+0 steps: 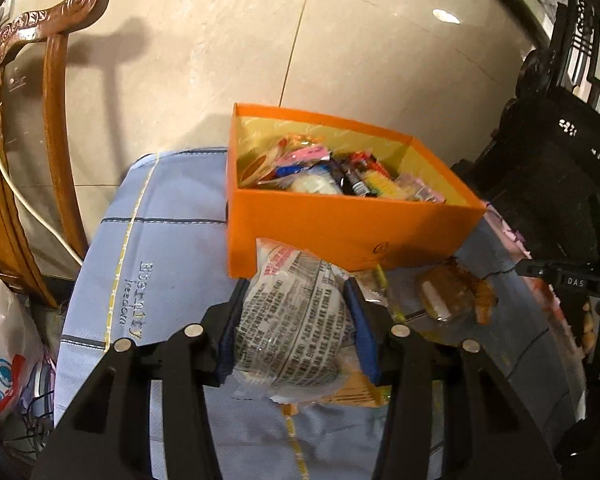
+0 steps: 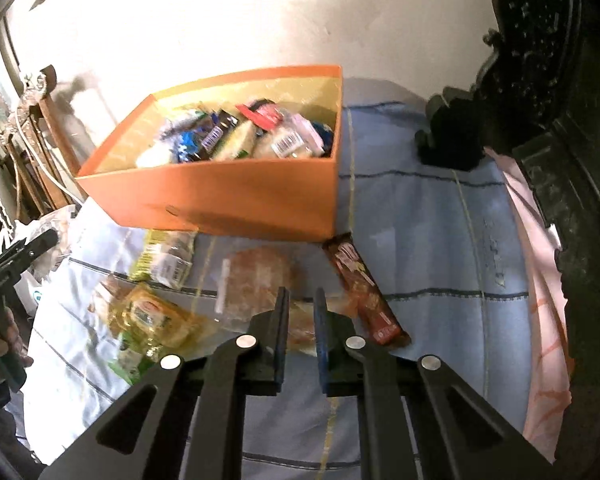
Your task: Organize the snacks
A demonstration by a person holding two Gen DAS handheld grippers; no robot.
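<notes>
The left gripper (image 1: 296, 320) clamps a clear printed snack packet (image 1: 292, 320) before the orange box (image 1: 340, 228); the right gripper (image 2: 302, 312) pinches a bread wrapper (image 2: 296, 330).

the light blue bedsheet (image 1: 172, 240) is showing the embroidered words "eternity freedom". the right claw (image 1: 572, 280), reaching in at the left wrist view's edge, is bearing the letters "das". print is covering the clear snack packet (image 1: 296, 320) but is staying too small to read.
</notes>
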